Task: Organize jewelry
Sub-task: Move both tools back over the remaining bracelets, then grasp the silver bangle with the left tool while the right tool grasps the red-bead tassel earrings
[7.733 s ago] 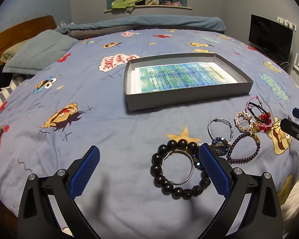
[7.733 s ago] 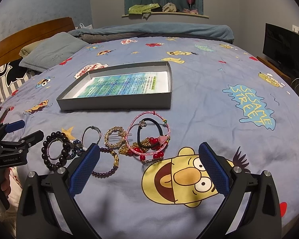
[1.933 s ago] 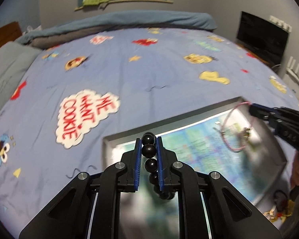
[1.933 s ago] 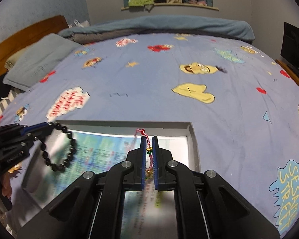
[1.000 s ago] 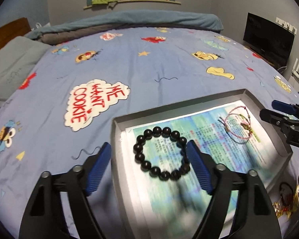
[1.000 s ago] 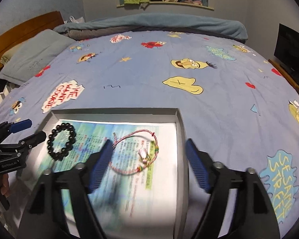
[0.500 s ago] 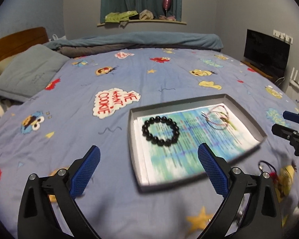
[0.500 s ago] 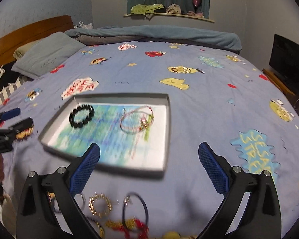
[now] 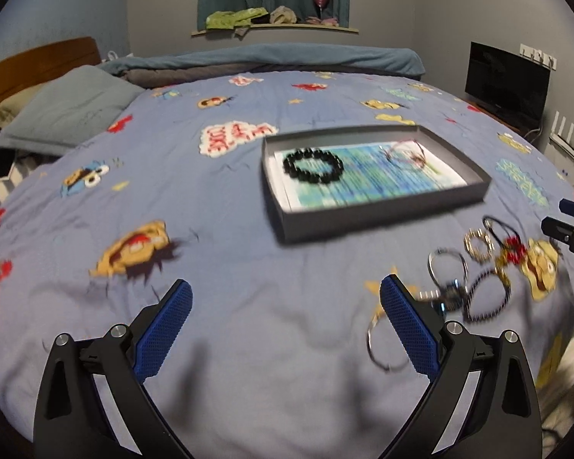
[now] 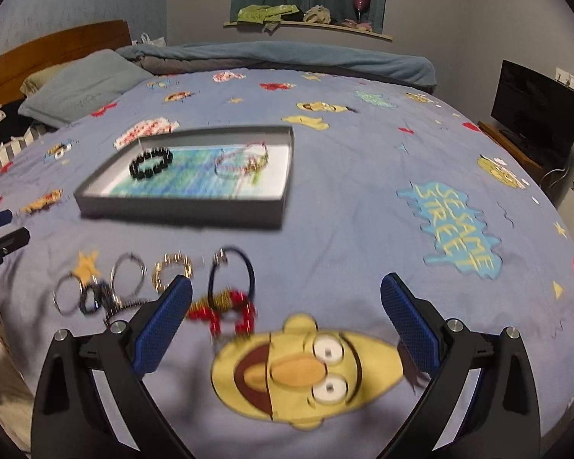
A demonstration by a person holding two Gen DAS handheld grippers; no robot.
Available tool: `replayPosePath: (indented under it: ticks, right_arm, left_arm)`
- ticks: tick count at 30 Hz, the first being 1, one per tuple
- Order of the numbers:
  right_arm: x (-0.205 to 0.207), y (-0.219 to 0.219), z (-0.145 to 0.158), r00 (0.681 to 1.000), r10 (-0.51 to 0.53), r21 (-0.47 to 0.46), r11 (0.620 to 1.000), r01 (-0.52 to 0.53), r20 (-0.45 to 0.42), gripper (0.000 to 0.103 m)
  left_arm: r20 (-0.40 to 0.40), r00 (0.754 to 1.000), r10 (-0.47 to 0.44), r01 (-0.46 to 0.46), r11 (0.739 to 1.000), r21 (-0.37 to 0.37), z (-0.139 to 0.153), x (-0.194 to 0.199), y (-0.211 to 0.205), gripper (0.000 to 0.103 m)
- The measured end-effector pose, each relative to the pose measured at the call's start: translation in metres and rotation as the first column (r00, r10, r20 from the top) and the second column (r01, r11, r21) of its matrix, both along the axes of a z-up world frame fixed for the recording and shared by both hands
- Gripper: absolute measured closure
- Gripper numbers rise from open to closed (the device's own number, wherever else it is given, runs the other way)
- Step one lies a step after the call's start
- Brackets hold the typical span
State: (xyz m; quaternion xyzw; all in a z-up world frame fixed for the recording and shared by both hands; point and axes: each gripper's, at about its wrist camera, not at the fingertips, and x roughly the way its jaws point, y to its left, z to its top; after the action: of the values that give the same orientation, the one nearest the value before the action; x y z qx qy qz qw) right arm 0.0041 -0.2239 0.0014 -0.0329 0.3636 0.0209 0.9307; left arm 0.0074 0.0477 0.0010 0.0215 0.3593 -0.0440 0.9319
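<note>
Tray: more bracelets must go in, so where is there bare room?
In the tray, free paper lies along the near wall, below the black bead bracelet and pink string bracelet. The far half is occupied.

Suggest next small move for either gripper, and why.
Probably lower the open left gripper onto the thin silver bangle lying by its right finger. The black beaded bracelet and pink string bracelet already lie in the grey cardboard tray, both grippers are empty, and the rest of the jewelry sits on the blue cartoon bedspread.
</note>
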Motion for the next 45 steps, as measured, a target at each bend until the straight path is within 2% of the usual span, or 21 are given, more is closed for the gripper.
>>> replayPosePath:
  ticks: [7, 13, 21, 22, 23, 24, 26, 30, 32, 40, 43, 45]
  right_arm:
    - [-0.022, 0.004, -0.021, 1.0, 0.01, -0.003, 1.0, -0.01, -0.003, 0.005]
    - [-0.025, 0.008, -0.037, 1.0, 0.009, -0.016, 1.0, -0.01, -0.015, 0.005]
    - [-0.019, 0.009, -0.034, 1.0, 0.015, 0.079, 0.997, -0.016, 0.009, 0.006]
    - [-0.019, 0.011, -0.033, 1.0, 0.017, 0.084, 0.996, -0.018, 0.013, 0.012]
    - [-0.017, 0.012, -0.032, 1.0, 0.02, 0.092, 0.996, -0.021, 0.011, 0.025]
    - [-0.016, 0.014, -0.033, 1.0, 0.025, 0.103, 0.994, -0.025, 0.001, 0.03]
    - [-0.014, 0.015, -0.035, 0.999, 0.032, 0.128, 0.991, -0.029, -0.021, 0.048]
    - [-0.01, 0.014, -0.042, 0.997, 0.031, 0.19, 0.982, -0.018, -0.069, 0.06]
    - [-0.011, 0.012, -0.041, 0.997, 0.027, 0.214, 0.977, -0.012, -0.068, 0.07]
    - [-0.008, 0.004, -0.039, 0.997, -0.009, 0.285, 0.958, 0.03, -0.076, 0.072]
    - [-0.008, 0.004, -0.039, 0.997, -0.01, 0.284, 0.958, 0.031, -0.074, 0.082]
    - [-0.01, 0.003, -0.038, 0.998, -0.011, 0.287, 0.957, 0.03, -0.065, 0.082]
  left_arm:
    - [-0.039, 0.998, -0.039, 0.038, 0.999, -0.026, -0.03, -0.018, -0.02, 0.005]
    - [-0.033, 0.995, -0.091, 0.092, 0.995, 0.022, -0.045, -0.019, -0.045, 0.005]
    - [-0.038, 0.993, -0.112, 0.114, 0.993, 0.038, -0.053, -0.017, -0.062, 0.005]
    - [-0.033, 0.993, -0.113, 0.114, 0.993, 0.038, -0.052, -0.017, -0.062, 0.005]
    - [-0.031, 0.993, -0.113, 0.114, 0.993, 0.038, -0.052, -0.017, -0.062, 0.005]
    - [-0.03, 0.993, -0.112, 0.114, 0.993, 0.038, -0.051, -0.017, -0.063, 0.005]
    - [-0.03, 0.993, -0.112, 0.114, 0.993, 0.039, -0.051, -0.018, -0.063, 0.005]
    - [-0.024, 0.994, -0.111, 0.112, 0.993, 0.04, -0.05, -0.018, -0.062, 0.005]
    - [-0.025, 0.994, -0.11, 0.111, 0.993, 0.034, -0.05, -0.018, -0.061, 0.005]
    - [-0.027, 0.993, -0.118, 0.119, 0.992, 0.035, -0.051, -0.02, -0.062, 0.005]
    - [-0.025, 0.992, -0.126, 0.127, 0.991, 0.031, -0.051, -0.019, -0.062, 0.005]
    - [-0.029, 0.99, -0.136, 0.136, 0.991, 0.012, -0.052, -0.018, -0.06, 0.005]
